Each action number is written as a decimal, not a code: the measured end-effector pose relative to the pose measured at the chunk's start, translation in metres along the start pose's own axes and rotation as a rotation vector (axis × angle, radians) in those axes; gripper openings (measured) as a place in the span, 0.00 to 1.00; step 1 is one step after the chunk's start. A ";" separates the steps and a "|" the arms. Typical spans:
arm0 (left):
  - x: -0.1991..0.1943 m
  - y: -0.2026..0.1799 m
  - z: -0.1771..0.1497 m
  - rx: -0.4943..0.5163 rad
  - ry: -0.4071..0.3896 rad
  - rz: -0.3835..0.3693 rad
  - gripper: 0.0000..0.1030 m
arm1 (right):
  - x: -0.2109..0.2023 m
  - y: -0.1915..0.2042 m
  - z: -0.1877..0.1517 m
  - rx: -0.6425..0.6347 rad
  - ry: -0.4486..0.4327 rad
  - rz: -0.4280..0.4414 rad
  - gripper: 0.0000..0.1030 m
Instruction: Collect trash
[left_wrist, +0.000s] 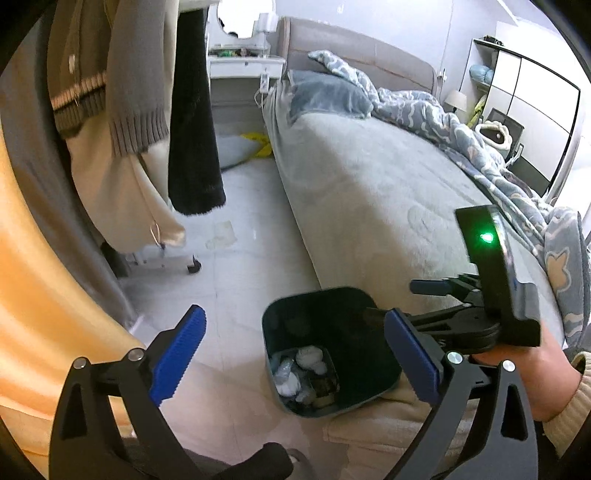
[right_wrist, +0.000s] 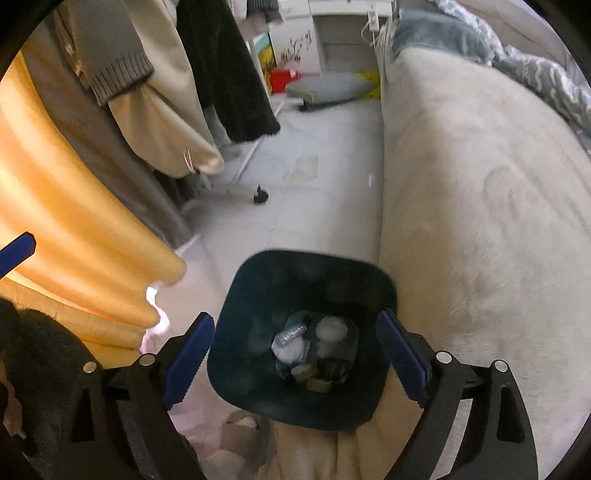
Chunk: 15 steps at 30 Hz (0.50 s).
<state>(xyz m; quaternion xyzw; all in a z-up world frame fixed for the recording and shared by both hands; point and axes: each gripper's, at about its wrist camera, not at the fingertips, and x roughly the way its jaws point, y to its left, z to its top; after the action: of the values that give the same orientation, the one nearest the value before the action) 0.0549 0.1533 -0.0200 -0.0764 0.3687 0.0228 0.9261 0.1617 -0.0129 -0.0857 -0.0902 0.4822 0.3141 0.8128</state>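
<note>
Hovering over the dark green trash bin, right gripper jaws spread wide, nothing between the blue pads, bin sits lower centre of the right wrist view. Crumpled white tissues and other scraps lie on the bin floor. Left gripper also fully spread and empty; in the left wrist view the bin shows between its pads, lower centre, no contact visible. Right gripper body with a green light shows at right of that frame, held by a hand in a cream sleeve. Bin stands on the pale tiled floor, just beside the bed edge, beige fabric under its near side. Yellow curtain fills the left of both frames. Further back: hanging clothes on a wheeled rack, upper left. Crumpled tissue piece lies on the tiles mid frame, well apart from the bin. Blue patterned duvet piled at the far side of the bed, white dressing table at top.
</note>
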 end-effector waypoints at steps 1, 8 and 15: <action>-0.003 0.000 0.002 0.002 -0.015 0.005 0.97 | -0.008 0.000 0.001 0.001 -0.021 -0.001 0.89; -0.020 0.000 0.015 0.025 -0.076 0.055 0.97 | -0.059 -0.003 0.005 -0.021 -0.129 -0.033 0.97; -0.020 -0.004 0.015 0.013 -0.095 0.049 0.97 | -0.117 -0.018 0.001 -0.011 -0.249 -0.117 0.97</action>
<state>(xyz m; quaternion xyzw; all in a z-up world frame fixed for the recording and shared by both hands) 0.0508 0.1523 0.0052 -0.0601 0.3264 0.0468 0.9422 0.1334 -0.0762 0.0099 -0.0829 0.3699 0.2778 0.8827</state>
